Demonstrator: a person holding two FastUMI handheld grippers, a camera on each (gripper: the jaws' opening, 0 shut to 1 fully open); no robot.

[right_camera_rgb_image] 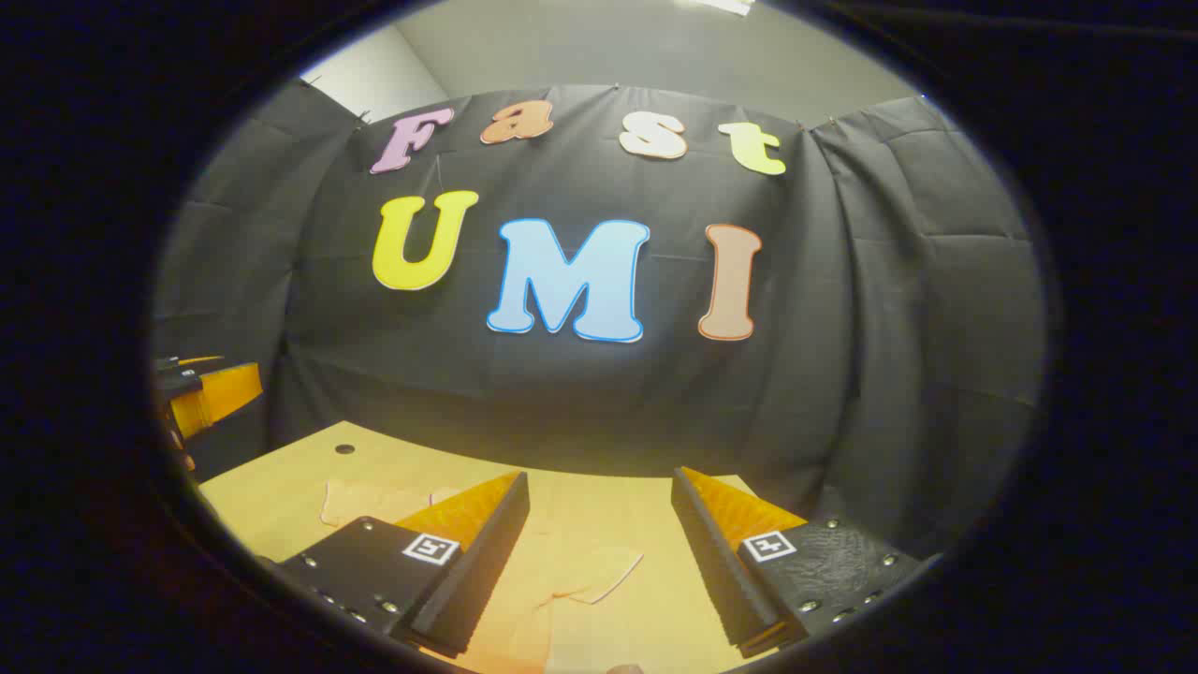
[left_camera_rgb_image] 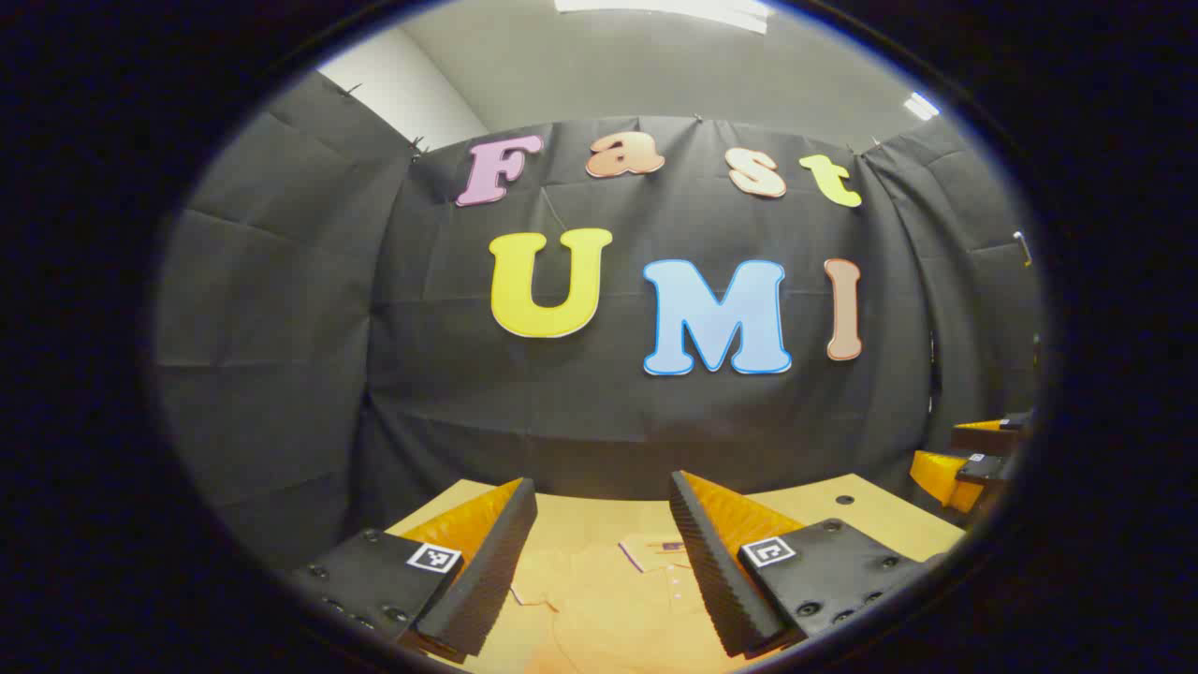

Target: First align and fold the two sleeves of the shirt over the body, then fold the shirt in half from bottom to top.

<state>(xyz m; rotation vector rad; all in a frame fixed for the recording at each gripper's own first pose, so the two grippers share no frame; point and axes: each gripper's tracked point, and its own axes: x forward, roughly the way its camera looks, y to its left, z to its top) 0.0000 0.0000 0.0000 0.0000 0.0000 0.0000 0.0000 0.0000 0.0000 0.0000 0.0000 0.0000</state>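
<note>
On table: we see shirt [left_camera_rgb_image: 618,599], soft orange fabric, collar label unreadable.
Left gripper [left_camera_rgb_image: 604,571]: fingers apart, ridged wedge pads.
Right gripper [right_camera_rgb_image: 599,562]: fingers apart, above sleeve [right_camera_rgb_image: 599,573], possibly.

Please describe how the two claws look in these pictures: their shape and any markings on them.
Each claw has two wedge-shaped fingers with ribbed inner faces, mounted on dark plates fixed by round screws. Every plate carries a small square black-and-white marker. This holds for the left claw in the left gripper view and for the right claw in the right gripper view. No cables or sleeves can be seen.
</note>
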